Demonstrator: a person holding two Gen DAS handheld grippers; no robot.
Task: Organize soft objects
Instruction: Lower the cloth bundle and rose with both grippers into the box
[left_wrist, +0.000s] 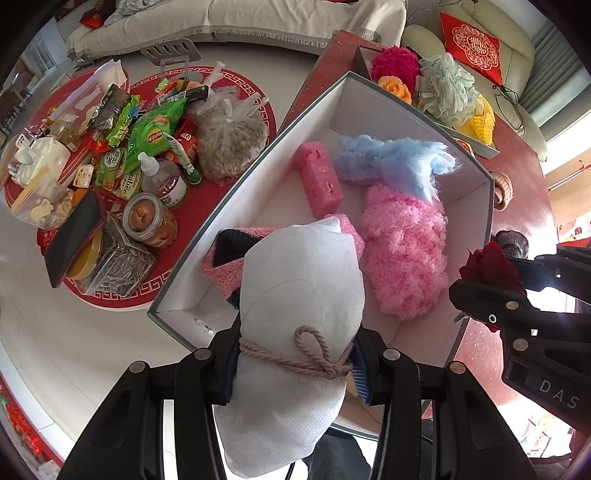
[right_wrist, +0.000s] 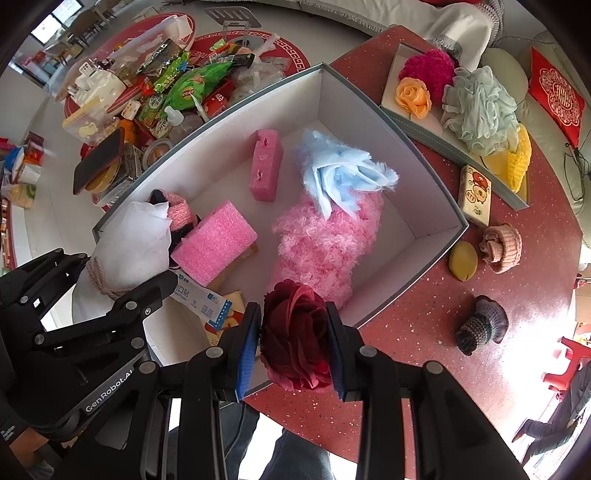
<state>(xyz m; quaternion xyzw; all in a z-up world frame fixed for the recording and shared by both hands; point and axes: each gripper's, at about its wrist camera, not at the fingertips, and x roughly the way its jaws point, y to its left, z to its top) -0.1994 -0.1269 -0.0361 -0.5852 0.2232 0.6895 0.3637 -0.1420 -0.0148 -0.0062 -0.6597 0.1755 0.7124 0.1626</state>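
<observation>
My left gripper (left_wrist: 295, 356) is shut on a white cloth bundle (left_wrist: 299, 295) tied with a beige cord, held over the near corner of the white box (left_wrist: 369, 99). My right gripper (right_wrist: 293, 332) is shut on a dark red fabric rose (right_wrist: 295, 332) above the box's near rim. Inside the box (right_wrist: 354, 107) lie a fluffy pink piece (right_wrist: 325, 243), a light blue fluffy cloth (right_wrist: 340, 170), a pink sponge (right_wrist: 212, 240), a pink foam block (right_wrist: 266, 170) and a pink knitted item (right_wrist: 179, 212). In the right wrist view the left gripper (right_wrist: 122, 280) and its bundle (right_wrist: 129, 240) show at the left.
A tray (right_wrist: 417, 122) at the back right holds a magenta pompom (right_wrist: 428, 70), an orange rose (right_wrist: 413, 96), a pale green bath pouf (right_wrist: 480, 110) and a yellow knit corn (right_wrist: 517, 158). On the red table (right_wrist: 517, 332) lie a small knitted hat (right_wrist: 502, 247), a yellow piece (right_wrist: 463, 260), a dark knitted item (right_wrist: 480, 325) and a small box (right_wrist: 474, 199). Snacks and jars (left_wrist: 129, 155) crowd the left.
</observation>
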